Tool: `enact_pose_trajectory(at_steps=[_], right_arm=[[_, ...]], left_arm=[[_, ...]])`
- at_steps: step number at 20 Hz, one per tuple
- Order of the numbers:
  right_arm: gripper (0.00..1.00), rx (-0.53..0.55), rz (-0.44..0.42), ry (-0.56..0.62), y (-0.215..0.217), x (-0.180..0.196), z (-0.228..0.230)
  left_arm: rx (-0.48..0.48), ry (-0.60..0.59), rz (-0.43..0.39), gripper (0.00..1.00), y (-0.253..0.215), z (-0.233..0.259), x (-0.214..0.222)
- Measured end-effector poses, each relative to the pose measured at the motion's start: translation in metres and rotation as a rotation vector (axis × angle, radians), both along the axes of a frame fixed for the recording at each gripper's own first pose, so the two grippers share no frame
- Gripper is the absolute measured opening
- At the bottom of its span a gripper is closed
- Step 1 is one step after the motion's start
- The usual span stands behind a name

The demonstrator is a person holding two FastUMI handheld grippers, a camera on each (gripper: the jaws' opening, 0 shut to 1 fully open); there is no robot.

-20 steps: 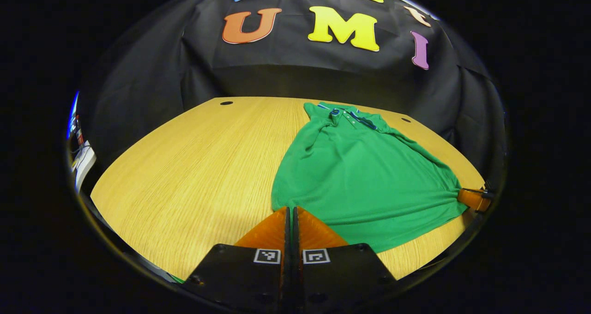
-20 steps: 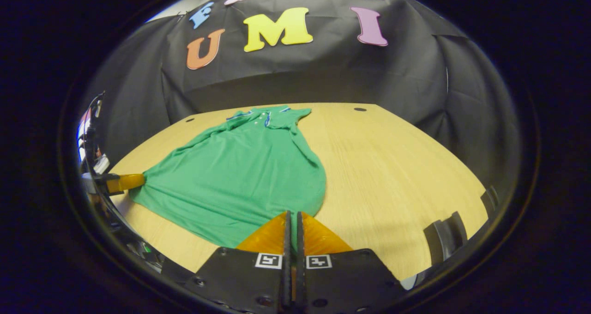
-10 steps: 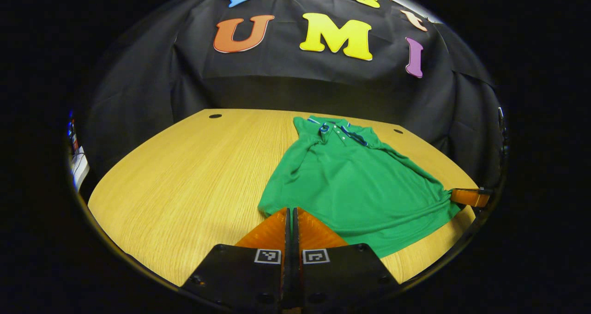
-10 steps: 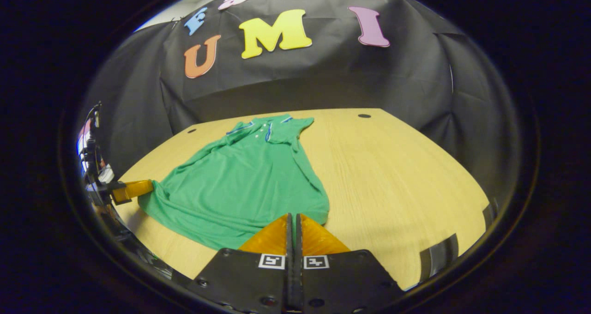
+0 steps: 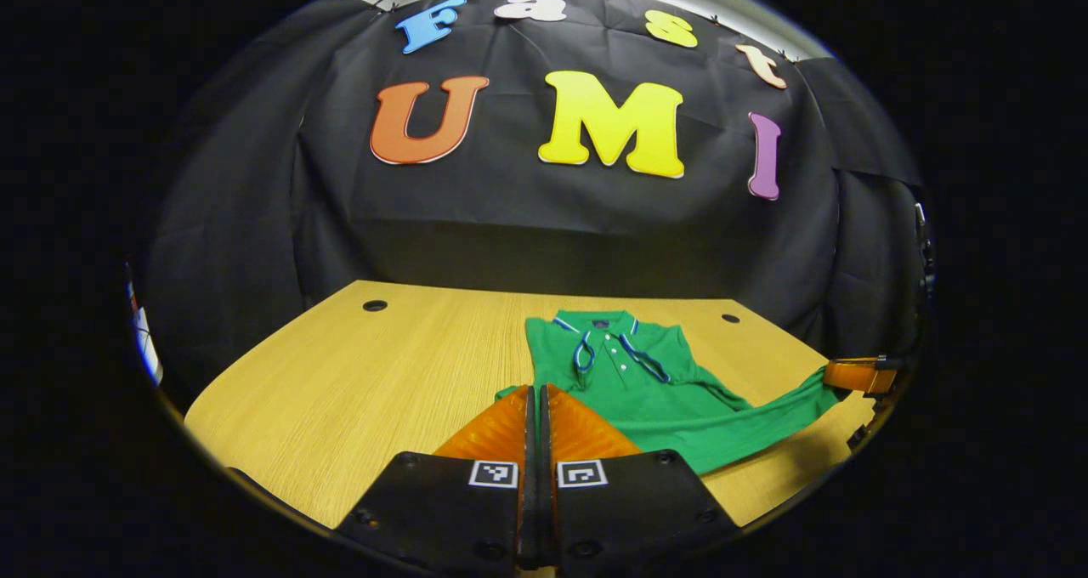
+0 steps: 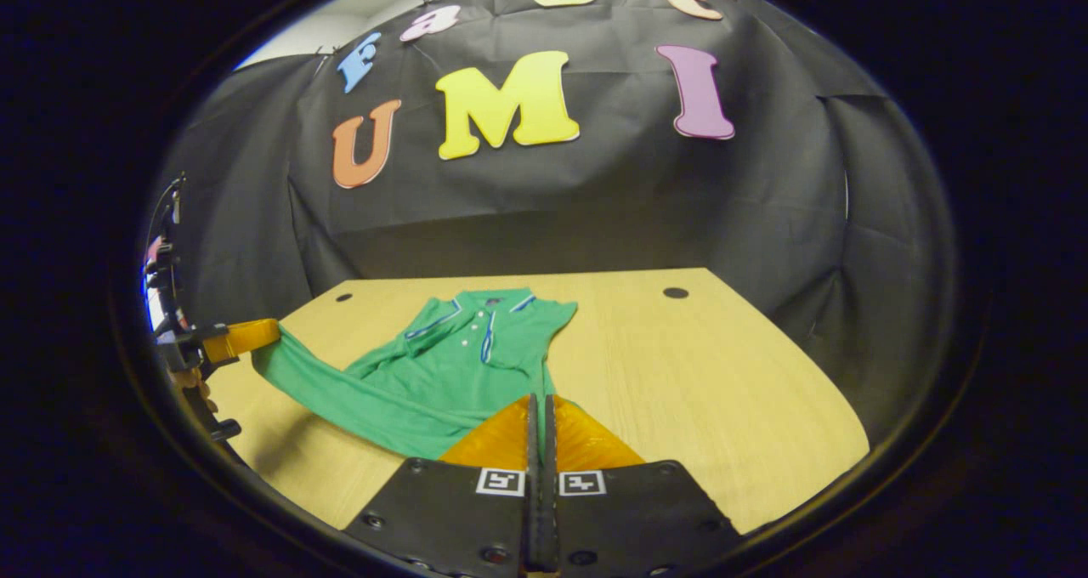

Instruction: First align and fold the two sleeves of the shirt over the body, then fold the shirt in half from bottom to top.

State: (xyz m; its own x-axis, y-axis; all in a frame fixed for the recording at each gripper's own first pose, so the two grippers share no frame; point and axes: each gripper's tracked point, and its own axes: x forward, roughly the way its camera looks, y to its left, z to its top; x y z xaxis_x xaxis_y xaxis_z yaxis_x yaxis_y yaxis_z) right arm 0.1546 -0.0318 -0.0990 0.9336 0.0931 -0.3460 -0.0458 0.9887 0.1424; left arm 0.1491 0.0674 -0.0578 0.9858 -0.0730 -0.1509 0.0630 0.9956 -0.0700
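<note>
A green polo shirt with a blue-trimmed collar lies on the wooden table, collar at the far side. My left gripper is shut on one bottom hem corner. My right gripper is shut on the other hem corner of the shirt. The hem hangs raised off the table between them, stretched into a band. In the left gripper view the right gripper holds the cloth at the far right. In the right gripper view the left gripper holds it at the far left.
Small round cable holes sit near the table's back corners. Bare wood stretches to the right of the shirt in the right gripper view. The black cloth wall stands just behind the table's far edge.
Both grippers have lifted the hem and carried it forward toward the collar. The lower body of the shirt has come off the table, and the collar looks much closer.
</note>
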Motion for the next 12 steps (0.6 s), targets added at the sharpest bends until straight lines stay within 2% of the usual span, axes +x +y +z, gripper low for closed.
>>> enact_pose_trajectory(at_steps=[7, 8, 12], right_arm=[[0.00, 0.043, -0.015, -0.101, 0.004, 0.119, 0.058], [0.02, 0.039, -0.017, -0.120, 0.005, 0.136, 0.065], [0.00, -0.024, -0.047, -0.151, -0.002, 0.203, 0.072]], left_arm=[[0.027, -0.069, 0.051, 0.03, 0.009, 0.038, 0.106], [0.042, -0.094, 0.061, 0.03, 0.012, 0.045, 0.120], [0.062, -0.128, 0.042, 0.03, 0.004, 0.062, 0.174]])
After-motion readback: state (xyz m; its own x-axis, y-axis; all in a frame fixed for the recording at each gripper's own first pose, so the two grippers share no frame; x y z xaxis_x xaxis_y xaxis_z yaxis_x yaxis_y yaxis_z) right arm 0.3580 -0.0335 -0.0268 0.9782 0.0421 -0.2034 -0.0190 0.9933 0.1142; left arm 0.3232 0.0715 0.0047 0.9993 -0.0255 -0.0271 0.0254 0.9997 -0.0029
